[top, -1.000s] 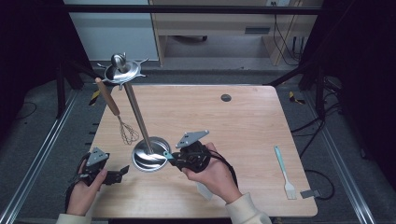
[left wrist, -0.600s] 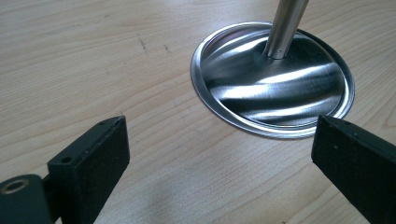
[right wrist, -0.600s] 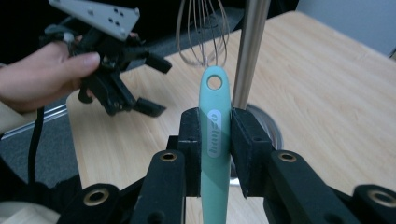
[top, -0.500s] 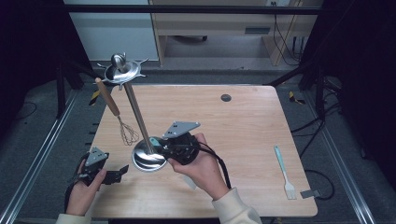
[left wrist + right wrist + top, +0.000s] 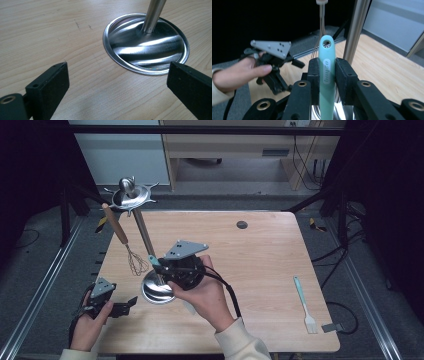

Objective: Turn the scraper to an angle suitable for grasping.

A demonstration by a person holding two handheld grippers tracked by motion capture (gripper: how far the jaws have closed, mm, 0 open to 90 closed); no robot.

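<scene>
- Right gripper [image 5: 161, 266] is clamped on a teal utensil handle [image 5: 327, 72]; in the right gripper view the pads are pressed on both sides of it, hang-hole end poking out past the jaws.
- Handle tip [image 5: 154, 261] is seen in the high view just beside the steel pole [image 5: 146, 240] of the utensil stand, above the stand's round base [image 5: 152, 292].
- Right hand [image 5: 207, 295] is wrapped around the gripper body from the near side, grey plate on top.
- Left gripper [image 5: 131, 303] is held low at the near left edge of the table [image 5: 260, 270], jaws spread wide with nothing between them.
- In the left gripper view, bare wood is seen between the jaws, and the stand base [image 5: 146, 47] lies just past them.
- A whisk [image 5: 131, 255] with a wooden handle is hung from the stand's top ring [image 5: 129, 197], left of the pole.
- A second teal utensil, a brush [image 5: 304, 302], is laid on the near right of the table, well apart from both grippers.
- A small dark round spot [image 5: 242, 225] is seen at the far middle of the table.
</scene>
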